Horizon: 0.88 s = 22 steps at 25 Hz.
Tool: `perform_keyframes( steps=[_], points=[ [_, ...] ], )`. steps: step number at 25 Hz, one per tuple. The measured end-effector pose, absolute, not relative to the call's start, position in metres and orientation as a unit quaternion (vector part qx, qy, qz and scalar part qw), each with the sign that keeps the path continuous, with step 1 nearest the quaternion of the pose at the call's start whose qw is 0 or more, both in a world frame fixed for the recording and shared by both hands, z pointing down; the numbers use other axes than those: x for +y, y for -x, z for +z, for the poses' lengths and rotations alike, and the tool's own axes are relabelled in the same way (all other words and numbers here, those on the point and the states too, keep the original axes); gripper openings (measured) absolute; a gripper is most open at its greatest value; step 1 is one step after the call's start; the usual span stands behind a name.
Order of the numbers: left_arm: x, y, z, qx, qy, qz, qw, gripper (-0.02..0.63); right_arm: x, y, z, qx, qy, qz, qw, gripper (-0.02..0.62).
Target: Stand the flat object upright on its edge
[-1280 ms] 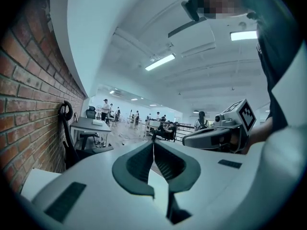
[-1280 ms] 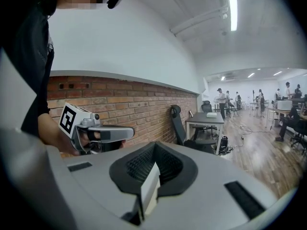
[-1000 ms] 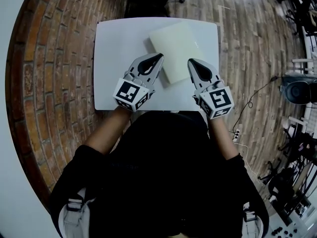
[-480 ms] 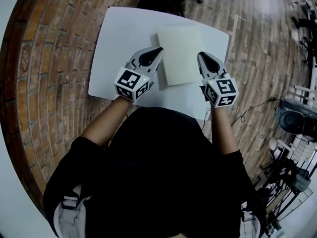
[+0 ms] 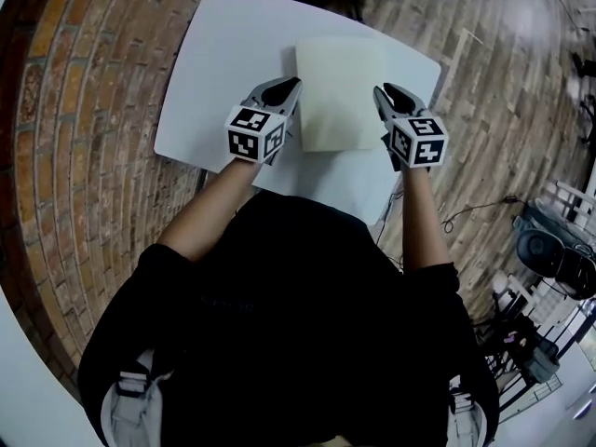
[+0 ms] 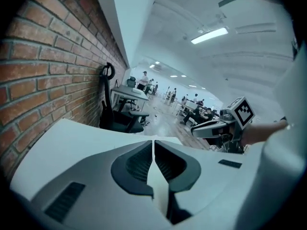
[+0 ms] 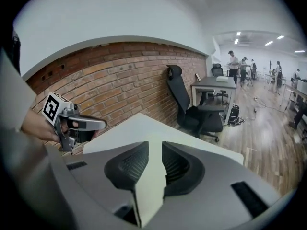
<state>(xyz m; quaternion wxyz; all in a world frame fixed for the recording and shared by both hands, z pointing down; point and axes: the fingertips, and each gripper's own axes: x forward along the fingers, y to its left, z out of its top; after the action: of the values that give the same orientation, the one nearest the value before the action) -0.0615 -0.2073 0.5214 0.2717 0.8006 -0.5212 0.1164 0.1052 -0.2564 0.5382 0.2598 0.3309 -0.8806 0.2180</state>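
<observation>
The slab point(image 5: 340, 91) is pale cream, square and thin, and lies flat on the white table point(image 5: 223, 54). My left gripper point(image 5: 292, 84), jaws pressed together, is at its left edge. My right gripper point(image 5: 383, 92), at its right edge, has jaws just opening, with the slab showing in the gap, unpinched. A brick wall point(image 7: 120, 75) flanks the table, and the floor point(image 5: 484, 54) is wood.

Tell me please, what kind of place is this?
Probably a shared office or lab workspace: a brick wall, an office chair at a desk, and people standing farther back on a wood floor.
</observation>
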Motion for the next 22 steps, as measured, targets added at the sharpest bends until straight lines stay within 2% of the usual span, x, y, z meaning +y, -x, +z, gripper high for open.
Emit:
perform_keyframes(
  steps=[3,10,16,22],
  points=[
    [-0.213,0.059,0.547,-0.529,-0.778,0.128,0.315,0.021,-0.262,-0.108,0.565,-0.869,-0.313,0.252,0.288,0.126],
    [-0.219,0.055,0.59,-0.538,-0.742,0.169,0.363,0.027,-0.27,-0.114,0.613,-0.84,-0.296,0.291,0.348,0.161],
    [-0.221,0.055,0.622,-0.547,-0.71,0.202,0.395,0.134,-0.28,-0.125,0.646,-0.812,-0.301,0.316,0.388,0.215],
    [-0.222,0.055,0.647,-0.546,-0.687,0.212,0.429,0.214,-0.286,-0.132,0.675,-0.789,-0.297,0.351,0.408,0.309]
  ],
)
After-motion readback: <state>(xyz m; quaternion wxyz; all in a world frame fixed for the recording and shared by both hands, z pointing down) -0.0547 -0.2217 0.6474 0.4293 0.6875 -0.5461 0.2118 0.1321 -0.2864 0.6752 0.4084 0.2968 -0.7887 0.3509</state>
